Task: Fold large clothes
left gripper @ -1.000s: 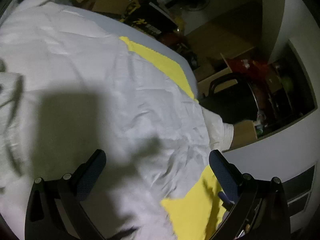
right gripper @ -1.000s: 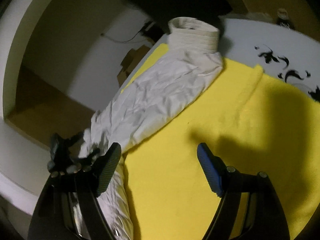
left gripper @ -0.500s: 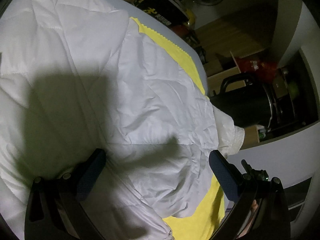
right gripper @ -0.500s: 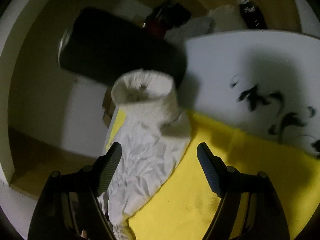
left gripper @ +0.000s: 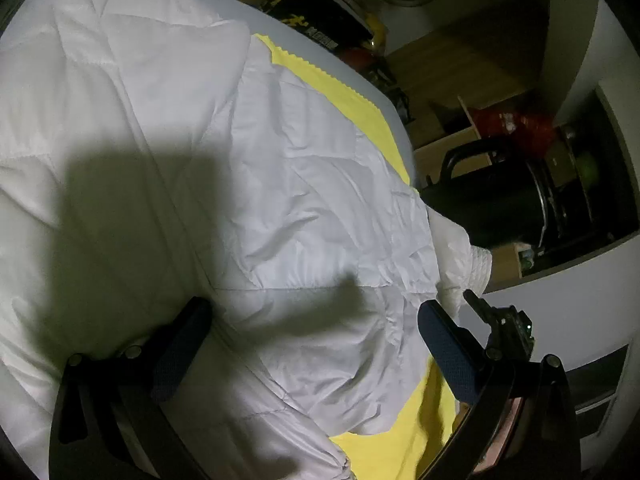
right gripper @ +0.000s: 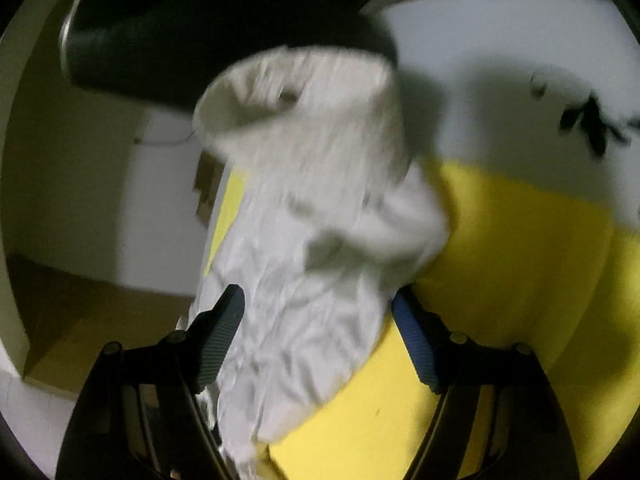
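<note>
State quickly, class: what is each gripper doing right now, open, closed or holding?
Left gripper: open, holding nothing, over the white quilted jacket.
Right gripper: open, its fingers either side of the jacket's sleeve, not clamped.

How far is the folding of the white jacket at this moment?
Early stage. Done: the white jacket lies spread on the yellow cloth. In hand: the right gripper, open, has the sleeve between its fingers, below the ribbed cuff; the view is blurred. The left gripper is open above the jacket body. Left: no fold shows yet.
</note>
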The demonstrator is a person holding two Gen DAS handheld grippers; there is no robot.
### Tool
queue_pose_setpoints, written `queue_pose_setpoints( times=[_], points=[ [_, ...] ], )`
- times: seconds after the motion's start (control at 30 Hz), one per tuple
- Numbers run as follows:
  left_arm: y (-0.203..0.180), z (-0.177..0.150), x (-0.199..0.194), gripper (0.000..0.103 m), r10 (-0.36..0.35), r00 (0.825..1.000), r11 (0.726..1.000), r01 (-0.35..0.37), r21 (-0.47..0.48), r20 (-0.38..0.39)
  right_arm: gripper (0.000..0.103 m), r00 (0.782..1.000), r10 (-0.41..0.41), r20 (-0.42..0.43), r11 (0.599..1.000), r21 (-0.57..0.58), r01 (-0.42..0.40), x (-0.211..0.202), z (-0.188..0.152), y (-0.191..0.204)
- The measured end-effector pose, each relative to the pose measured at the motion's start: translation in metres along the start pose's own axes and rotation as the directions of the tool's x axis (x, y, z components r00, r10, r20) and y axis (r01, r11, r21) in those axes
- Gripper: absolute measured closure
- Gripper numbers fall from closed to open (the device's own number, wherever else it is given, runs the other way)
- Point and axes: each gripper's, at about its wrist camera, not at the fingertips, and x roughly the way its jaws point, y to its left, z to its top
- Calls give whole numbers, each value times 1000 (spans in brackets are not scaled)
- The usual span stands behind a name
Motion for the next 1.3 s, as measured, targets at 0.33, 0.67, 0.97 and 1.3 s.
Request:
queue_pose_setpoints(
  times=[0.33,0.67,0.97,1.3],
  points=[
    [-9,-4,3,0,36,999,996,-35,76,-7,95,987,-149,67,977,-145,157,27,4,23],
    [-10,-18,-112,0,-40,981,999,34,36,192,98,964,100,245,901,-432,17,-61,-51,164],
    [75,-139,-330,0,130,858,992,-114,-62,497,100,975,223,24,684,-717,-138,-45,-207,327],
    [218,-269,-428,0,278,779,919,-45,-392,563,90,987,43,-157,367,-916,-161,112,-399,333]
  ],
)
